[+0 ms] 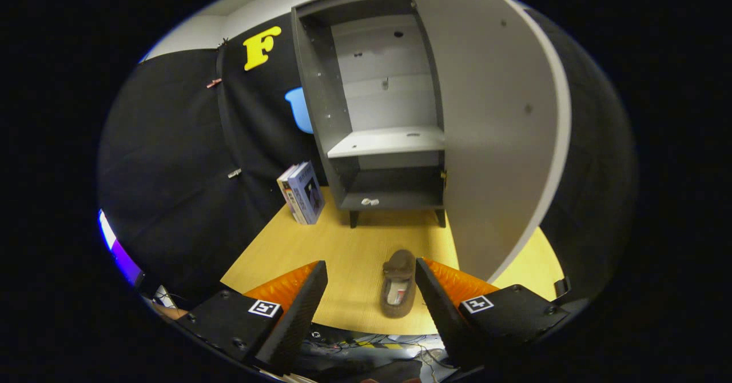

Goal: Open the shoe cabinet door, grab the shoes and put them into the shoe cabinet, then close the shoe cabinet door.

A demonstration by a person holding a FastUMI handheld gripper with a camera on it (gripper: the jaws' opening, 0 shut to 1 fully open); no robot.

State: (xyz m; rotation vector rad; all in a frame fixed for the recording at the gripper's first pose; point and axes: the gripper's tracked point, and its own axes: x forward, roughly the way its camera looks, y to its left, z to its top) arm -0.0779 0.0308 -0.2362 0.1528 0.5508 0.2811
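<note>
The tall grey shoe cabinet with pale back panels (377,114) is seen well beyond the fingers, standing on short legs at the far side of the light yellow wooden floor panel (349,257). Its broad pale grey door (492,131) is swung fully outward, beyond and to the right of the right-hand finger, so the opening step can be judged done and both compartments are left free for loading. One pale shelf (389,140) divides the interior; a small white object, too small to identify, lies on the dark bottom board below it.

The gripper (372,286) is held low over the floor panel with its fingers spread wide apart and nothing clamped between them. The single brown slipper-like shoe with a light insole (399,283) lies flat on the panel between the fingers, close against the inner side of the right-hand finger and well clear of the left-hand one, its length pointing roughly toward the cabinet. Contact with the right finger cannot be told. The wide opening seems kept so that the shoe can be straddled across its width. Since the shoe sits off-centre in the gap, a small shift to the right would probably be needed before closing, lest the soft upper be pushed aside rather than pinched.

A pair of upright blue and white books (302,193) is propped beyond the left-hand finger, just beside the cabinet's left wall, out of the path to the opening. Loose cables lie beneath the fingers, off the panel's near edge.
</note>
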